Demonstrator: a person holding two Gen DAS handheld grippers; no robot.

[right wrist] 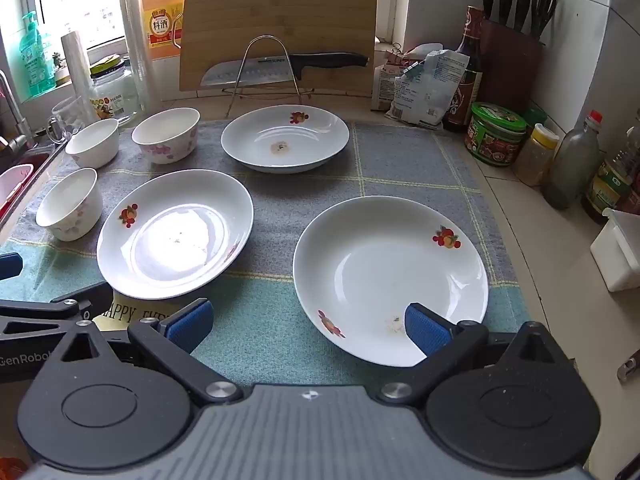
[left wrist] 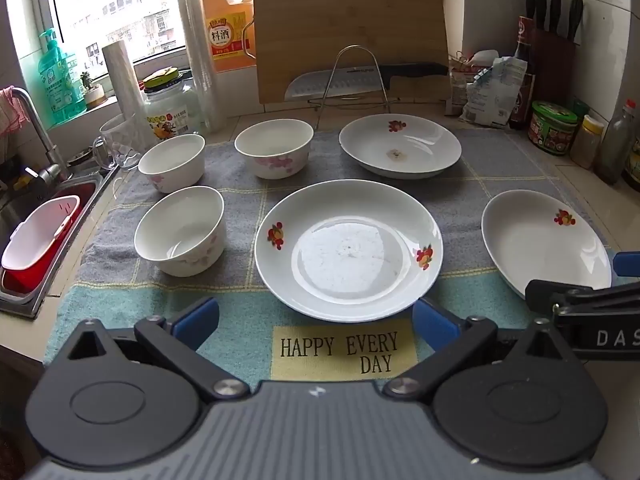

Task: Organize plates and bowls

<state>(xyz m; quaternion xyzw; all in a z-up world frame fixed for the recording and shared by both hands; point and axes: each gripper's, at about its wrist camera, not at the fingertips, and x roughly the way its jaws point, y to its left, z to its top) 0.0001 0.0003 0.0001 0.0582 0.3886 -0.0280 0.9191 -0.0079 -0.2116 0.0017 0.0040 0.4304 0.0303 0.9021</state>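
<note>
Plates (left wrist: 348,256) and bowls (left wrist: 180,232) on mat ahead; left gripper (left wrist: 316,320) and right gripper (right wrist: 308,326) jaws wide, empty

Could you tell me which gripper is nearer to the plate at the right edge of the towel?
Right. The right gripper hangs open at that plate, one finger over its near rim. The left gripper hangs open before the middle plate.

Daylight pours in from the window (left wrist: 120,20) at the back left, blown out to near white, and throws a bright glare patch on the middle plate (left wrist: 348,256). Both views are sharp at centre. Fisheye bending curves the edges, where corners darken and detail seems softer.
</note>
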